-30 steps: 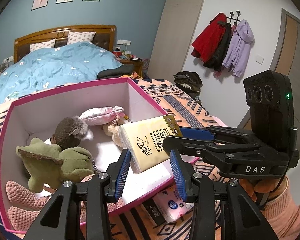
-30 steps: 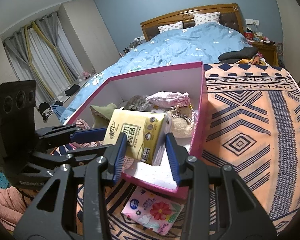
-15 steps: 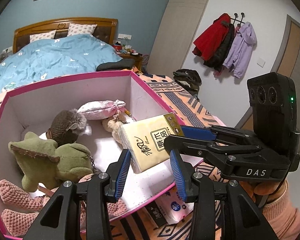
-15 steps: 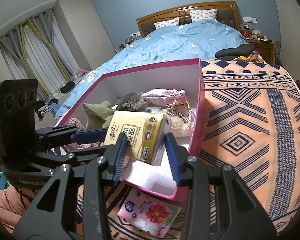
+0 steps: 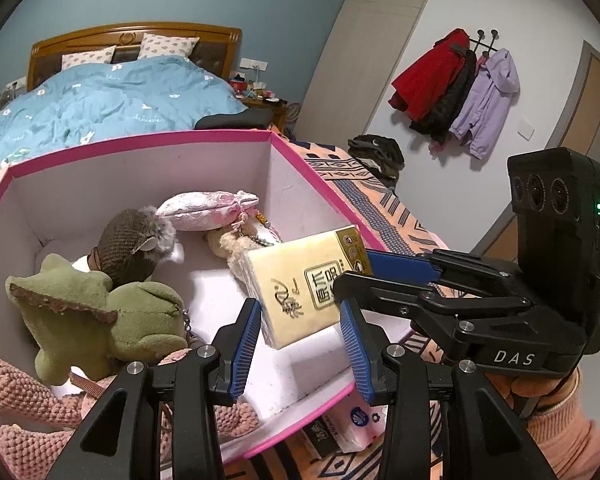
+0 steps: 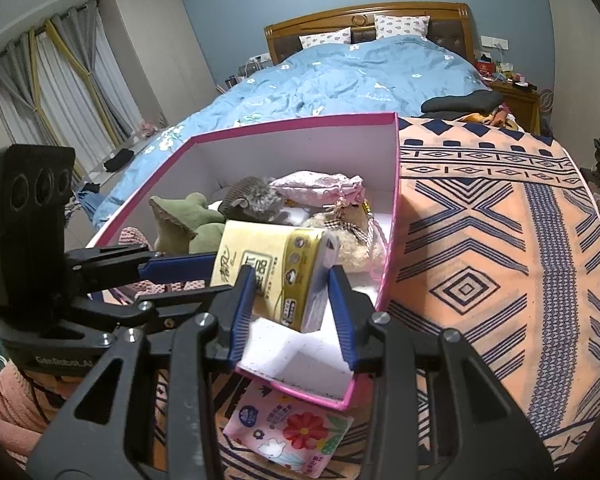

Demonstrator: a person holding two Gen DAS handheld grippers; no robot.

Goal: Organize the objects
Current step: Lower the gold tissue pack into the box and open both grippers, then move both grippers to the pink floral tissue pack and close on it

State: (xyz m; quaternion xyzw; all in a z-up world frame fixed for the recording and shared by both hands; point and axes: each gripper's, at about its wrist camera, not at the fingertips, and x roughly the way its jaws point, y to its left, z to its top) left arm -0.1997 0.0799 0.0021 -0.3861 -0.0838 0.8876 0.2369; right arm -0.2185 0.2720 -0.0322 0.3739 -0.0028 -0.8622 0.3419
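A yellow tissue pack (image 5: 300, 284) hangs above the near corner of a pink-rimmed white box (image 5: 140, 138). My right gripper (image 6: 292, 304) is shut on the tissue pack (image 6: 272, 268), pads against its sides. My left gripper (image 5: 300, 344) is open just below and in front of the pack, not touching it. In the box lie a green plush (image 5: 96, 316), a brown hedgehog toy (image 5: 130, 244), a pink pouch (image 5: 208, 210), a beige bear (image 6: 352, 236) and a pink knitted toy (image 5: 28, 400).
A flowered tissue packet (image 6: 288, 432) lies on the patterned orange cloth (image 6: 500, 240) under the box's near corner. A bed with a blue quilt (image 6: 360, 76) is behind. Coats (image 5: 460, 88) hang on the right wall.
Both grippers have moved forward over the box; the tissue pack, still held by the right gripper, sits further over the box interior. The box looks closer.
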